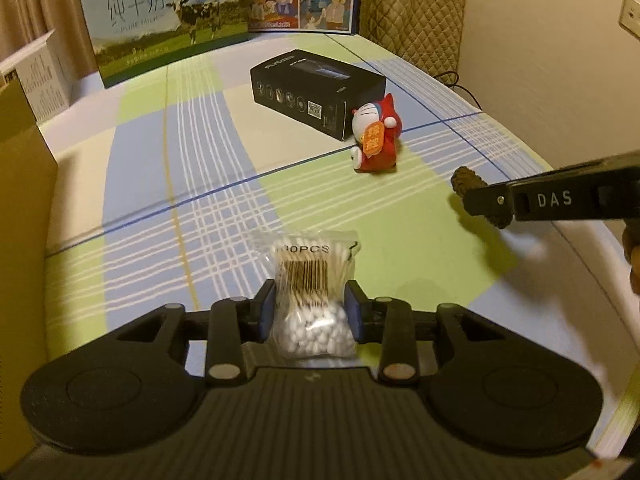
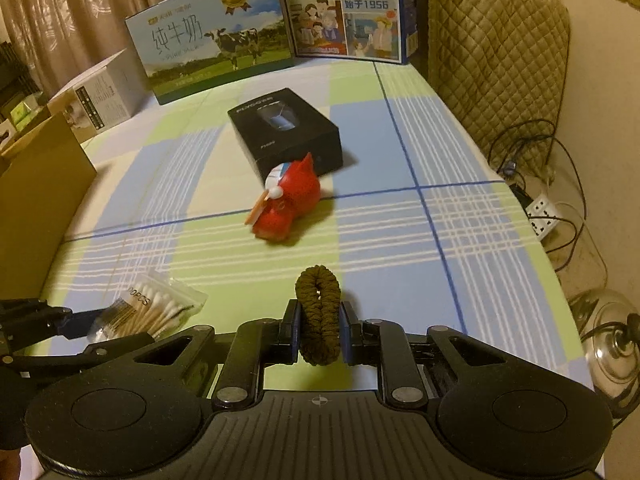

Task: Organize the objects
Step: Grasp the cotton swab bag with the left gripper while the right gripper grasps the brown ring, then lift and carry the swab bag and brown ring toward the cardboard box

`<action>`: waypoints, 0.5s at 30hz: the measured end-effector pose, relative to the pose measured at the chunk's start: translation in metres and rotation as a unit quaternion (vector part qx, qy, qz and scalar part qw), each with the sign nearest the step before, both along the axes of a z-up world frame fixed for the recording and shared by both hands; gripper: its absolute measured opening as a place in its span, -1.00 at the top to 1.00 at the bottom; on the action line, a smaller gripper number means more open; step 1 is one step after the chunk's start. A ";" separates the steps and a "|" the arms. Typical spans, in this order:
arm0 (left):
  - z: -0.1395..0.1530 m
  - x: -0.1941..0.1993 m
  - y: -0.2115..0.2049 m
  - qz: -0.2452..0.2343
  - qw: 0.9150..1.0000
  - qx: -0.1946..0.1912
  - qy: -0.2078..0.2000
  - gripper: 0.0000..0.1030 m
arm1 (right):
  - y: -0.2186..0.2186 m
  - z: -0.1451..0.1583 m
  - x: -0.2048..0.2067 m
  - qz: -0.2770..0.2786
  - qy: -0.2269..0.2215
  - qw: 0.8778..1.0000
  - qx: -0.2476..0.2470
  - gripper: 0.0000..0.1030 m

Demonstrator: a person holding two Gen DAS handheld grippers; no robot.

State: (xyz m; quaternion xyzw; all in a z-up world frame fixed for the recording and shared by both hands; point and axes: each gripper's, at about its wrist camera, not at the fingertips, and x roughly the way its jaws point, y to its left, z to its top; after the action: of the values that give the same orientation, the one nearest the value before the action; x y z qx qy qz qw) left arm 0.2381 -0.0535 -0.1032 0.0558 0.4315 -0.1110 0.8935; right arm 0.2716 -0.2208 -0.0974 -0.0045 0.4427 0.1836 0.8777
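My left gripper point(image 1: 310, 310) is shut on a clear bag of cotton swabs point(image 1: 310, 292) and holds it over the checked tablecloth point(image 1: 192, 168). My right gripper point(image 2: 319, 322) is shut on a dark brown braided hair tie point(image 2: 319, 312). In the left wrist view the right gripper point(image 1: 486, 204) comes in from the right with the hair tie point(image 1: 466, 180). In the right wrist view the left gripper point(image 2: 86, 326) holds the bag point(image 2: 156, 310) at lower left. A red Doraemon figure point(image 1: 376, 140) point(image 2: 288, 204) lies beside a black product box point(image 1: 316, 94) point(image 2: 286, 134).
A brown cardboard box point(image 1: 20, 184) point(image 2: 40, 196) stands at the left. Two milk cartons point(image 1: 164, 20) point(image 2: 212, 36) and a white box point(image 2: 100, 96) stand at the back. A quilted chair back point(image 2: 492, 56), cables, a power strip point(image 2: 544, 216) and a glass jar point(image 2: 612, 352) are beyond the right edge.
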 end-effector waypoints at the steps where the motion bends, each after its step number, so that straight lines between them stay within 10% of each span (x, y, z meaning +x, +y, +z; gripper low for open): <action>1: -0.001 0.000 0.001 0.000 1.000 0.001 0.000 0.30 | 0.000 0.000 0.001 -0.001 0.001 1.000 0.001 0.70; 15: -0.011 0.018 -0.004 -0.015 1.000 -0.004 0.021 0.21 | 0.018 -0.004 0.009 0.012 0.002 1.000 0.004 0.69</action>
State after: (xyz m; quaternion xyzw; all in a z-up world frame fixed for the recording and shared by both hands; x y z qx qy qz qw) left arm 0.2561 -0.0578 -0.1141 0.0565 0.4491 -0.1278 0.8825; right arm 0.2806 -0.2028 -0.1016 -0.0060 0.4433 0.1961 0.8746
